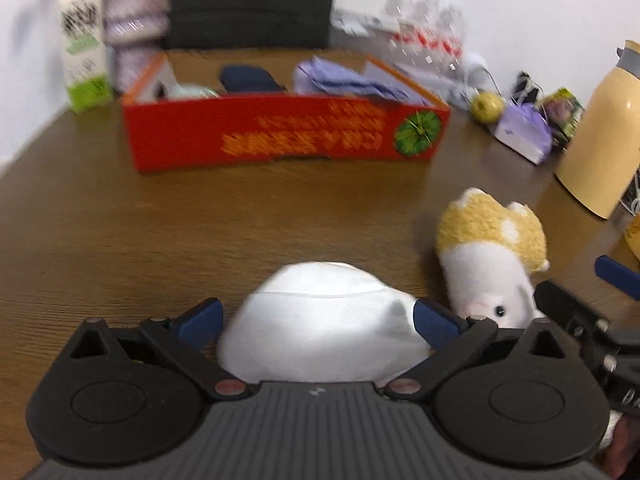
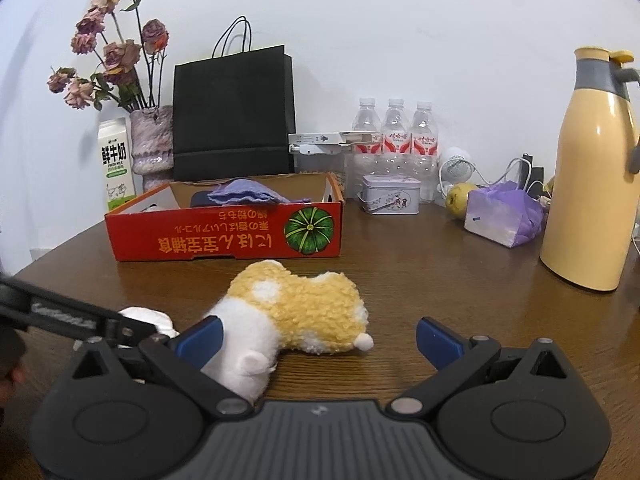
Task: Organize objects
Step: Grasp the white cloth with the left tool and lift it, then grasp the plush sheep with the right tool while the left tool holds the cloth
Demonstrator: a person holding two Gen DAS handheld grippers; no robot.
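A: White crumpled soft bundle (image 1: 320,320): lying on the brown wooden table (image 1: 160,216), left gripper (image 1: 318,322) spreading wide around it.

B: Yellow-and-white plush toy (image 2: 292,312): lying before the red cardboard box (image 2: 224,236), right gripper (image 2: 318,340) gaping wide.

Domestic room. Evidence beyond the fingers: wooden table (image 2: 440,248), dried roses in vase (image 2: 150,140), milk carton (image 2: 115,164), thermos jug (image 2: 588,176), water bottles (image 2: 396,136), plush toy (image 2: 296,312).
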